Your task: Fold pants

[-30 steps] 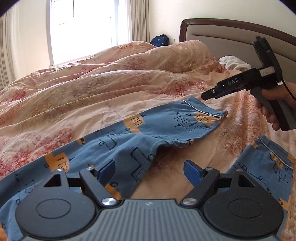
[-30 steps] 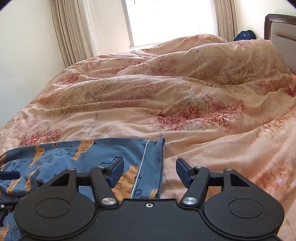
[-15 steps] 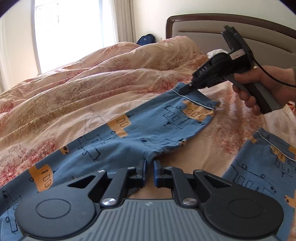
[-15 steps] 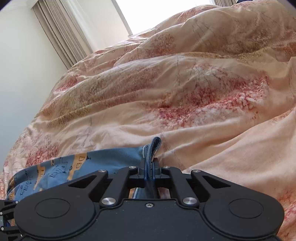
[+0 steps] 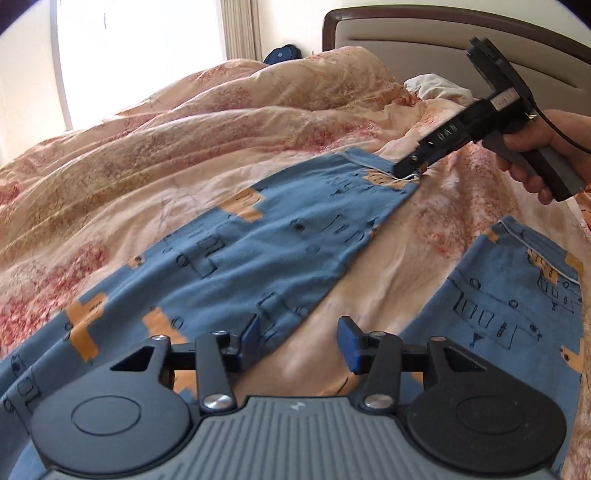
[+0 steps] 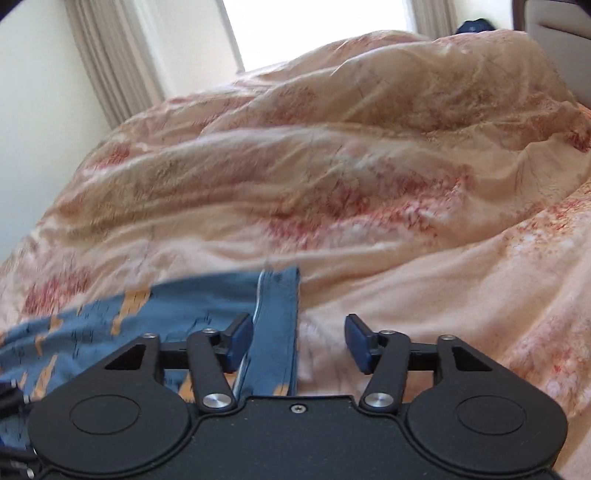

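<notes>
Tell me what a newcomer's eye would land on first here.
The blue patterned pants lie spread across the rumpled floral duvet, one leg stretched toward the headboard, the other lower right. The right gripper, hand-held, sits at that far leg's hem; the left gripper hangs open over the near cloth.

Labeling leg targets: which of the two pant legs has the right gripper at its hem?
The far pant leg, stretched diagonally toward the headboard: the right gripper sits at its hem, jaws open. The near pant leg, at right, has no gripper at its hem.
</notes>
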Demonstrator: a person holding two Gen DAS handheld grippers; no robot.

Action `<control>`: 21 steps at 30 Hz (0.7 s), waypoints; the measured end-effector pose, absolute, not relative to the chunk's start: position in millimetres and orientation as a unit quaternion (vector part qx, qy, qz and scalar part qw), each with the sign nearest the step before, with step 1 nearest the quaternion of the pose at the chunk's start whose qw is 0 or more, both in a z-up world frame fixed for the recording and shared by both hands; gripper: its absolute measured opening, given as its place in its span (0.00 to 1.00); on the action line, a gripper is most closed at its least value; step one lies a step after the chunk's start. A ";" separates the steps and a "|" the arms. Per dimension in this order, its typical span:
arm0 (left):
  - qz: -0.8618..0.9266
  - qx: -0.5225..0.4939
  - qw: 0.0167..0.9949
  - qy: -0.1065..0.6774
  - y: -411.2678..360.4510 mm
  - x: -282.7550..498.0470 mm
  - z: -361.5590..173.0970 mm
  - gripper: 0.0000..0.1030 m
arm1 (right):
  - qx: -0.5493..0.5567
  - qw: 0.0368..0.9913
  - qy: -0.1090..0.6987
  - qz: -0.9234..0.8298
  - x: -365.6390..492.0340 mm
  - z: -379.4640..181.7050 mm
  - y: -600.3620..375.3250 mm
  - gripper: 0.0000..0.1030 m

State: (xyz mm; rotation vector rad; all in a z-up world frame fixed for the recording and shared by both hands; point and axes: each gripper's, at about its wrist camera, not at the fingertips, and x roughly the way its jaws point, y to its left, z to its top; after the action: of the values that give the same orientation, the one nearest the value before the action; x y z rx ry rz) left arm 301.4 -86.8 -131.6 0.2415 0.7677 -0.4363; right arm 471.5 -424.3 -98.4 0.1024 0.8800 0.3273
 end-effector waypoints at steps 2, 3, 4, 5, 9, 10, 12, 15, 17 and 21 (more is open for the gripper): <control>-0.211 0.101 0.896 0.379 -64.5 286.5 -128.2 0.50 | -0.034 0.889 0.435 0.137 453.7 -107.2 -414.9 0.54; -0.210 0.097 0.896 0.380 -52.5 275.5 -124.6 0.50 | -0.045 0.896 0.424 0.127 445.8 -104.0 -416.0 0.54; -0.200 0.097 0.899 0.377 -37.8 261.5 -119.6 0.50 | -0.048 0.903 0.411 0.117 436.9 -98.0 -417.5 0.55; -0.185 0.094 0.906 0.369 -22.2 247.9 -113.5 0.51 | -0.056 0.913 0.391 0.102 422.9 -89.7 -418.4 0.55; -0.115 0.056 0.930 0.344 47.9 196.4 -90.1 0.82 | -0.051 0.927 0.342 0.146 362.8 -69.3 -411.1 0.76; -0.090 0.054 0.933 0.343 67.1 185.9 -85.9 0.85 | -0.042 0.924 0.339 0.173 347.9 -66.2 -404.8 0.80; -0.039 0.050 0.935 0.349 100.8 172.4 -76.7 0.86 | -0.027 0.914 0.345 0.212 326.5 -63.7 -390.2 0.80; 0.021 0.015 0.939 0.342 149.2 152.3 -52.8 0.87 | -0.003 0.897 0.359 0.258 292.3 -58.6 -352.6 0.81; 0.032 -0.016 0.945 0.326 170.2 134.7 -37.4 0.93 | 0.005 0.889 0.355 0.290 262.8 -54.7 -322.2 0.87; 0.033 -0.021 0.951 0.307 190.2 121.9 -15.1 0.99 | 0.011 0.875 0.339 0.346 215.8 -46.7 -274.2 0.92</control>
State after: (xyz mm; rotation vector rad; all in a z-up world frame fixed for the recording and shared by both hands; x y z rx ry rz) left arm 121.9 190.2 -15.1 -0.0427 0.6242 0.0661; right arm 215.8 -274.2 -46.7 0.0238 0.7077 0.7227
